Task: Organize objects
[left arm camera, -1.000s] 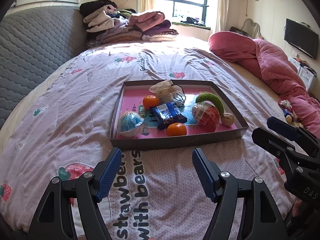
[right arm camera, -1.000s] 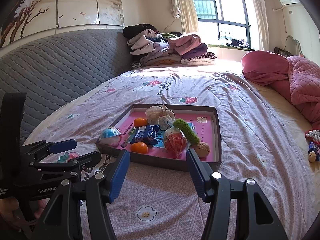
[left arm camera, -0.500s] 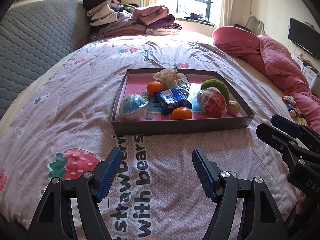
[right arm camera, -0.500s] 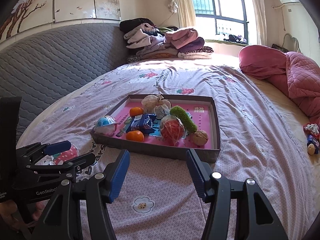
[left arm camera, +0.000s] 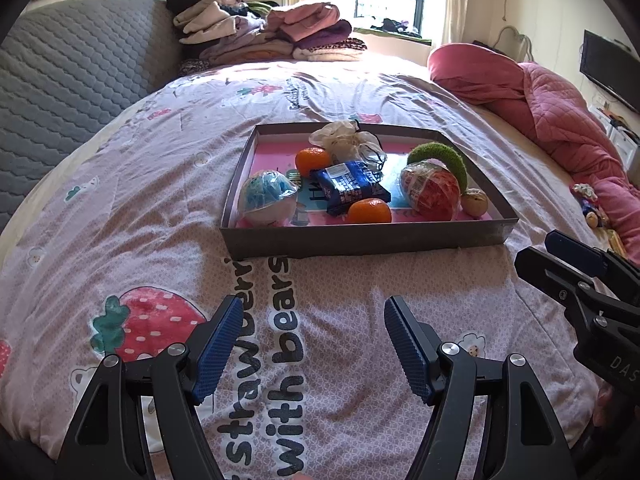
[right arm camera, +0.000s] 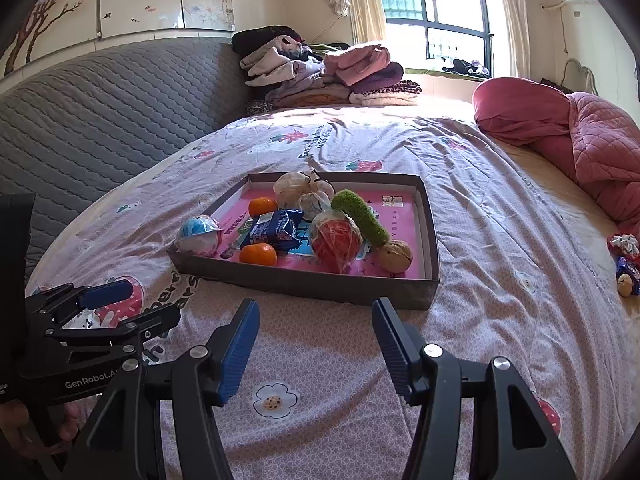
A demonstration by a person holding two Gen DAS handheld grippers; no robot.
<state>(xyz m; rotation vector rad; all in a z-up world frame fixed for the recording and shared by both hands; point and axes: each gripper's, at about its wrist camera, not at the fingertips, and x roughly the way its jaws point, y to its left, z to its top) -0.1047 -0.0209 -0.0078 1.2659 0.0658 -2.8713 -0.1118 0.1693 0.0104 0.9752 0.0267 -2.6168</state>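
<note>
The bed, under its strawberry-print cover, carries a shallow box near its middle, and against the views from a second ago that box sits larger and lower in both wrist views. Both cameras have tipped down and come in toward it, while nothing inside it has shifted place.

In the box lie a red netted ball at the right, a blue-topped ball at the left corner, a white pouch at the back, a blue packet in the middle, a green curved piece leaning over the red ball, two oranges before and behind the packet, and a walnut at the right edge. Off to the right, well apart from the box, a few small items lie loose on the cover.

The left claw hangs over the cover short of the box, blades apart and holding nothing; the right claw does the same beside it, also spread and empty.

The approach suggests the box is the target, but the scene fits both objects gathered in and objects waiting to be taken out
</note>
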